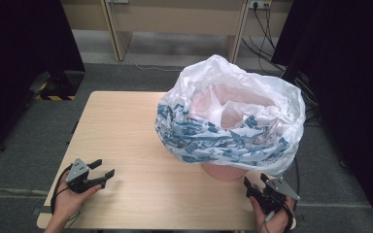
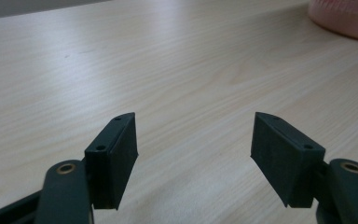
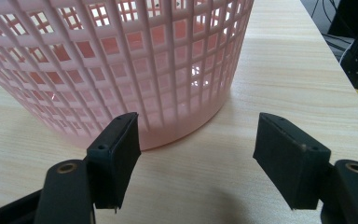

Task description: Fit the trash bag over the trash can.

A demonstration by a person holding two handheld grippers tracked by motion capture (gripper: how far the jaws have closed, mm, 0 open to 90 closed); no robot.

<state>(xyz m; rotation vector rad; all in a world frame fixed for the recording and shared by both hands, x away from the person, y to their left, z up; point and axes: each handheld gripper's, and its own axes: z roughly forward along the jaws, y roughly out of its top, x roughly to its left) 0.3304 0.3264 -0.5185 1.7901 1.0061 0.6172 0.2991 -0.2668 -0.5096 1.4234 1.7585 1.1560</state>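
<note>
Ahead of the right gripper [image 3: 196, 140], the pink basket [image 3: 121, 70] is cut off by the top edge; a draped bag [image 1: 228, 126] hides its rim.

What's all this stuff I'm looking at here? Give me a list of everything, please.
Basket: one, pink lattice plastic, standing on the table's right half.
Plastic bag: one, white with blue print, lining the basket and folded out over its rim.
Table: one, light wood, centre of the room.
Curtains: black, at both sides.
Cables: dark, on the floor beyond the table, right.
Left claw: one, black, open, held near the table's front left corner.
Right claw: one, black, open, held at the front right, near the basket's foot.
</note>
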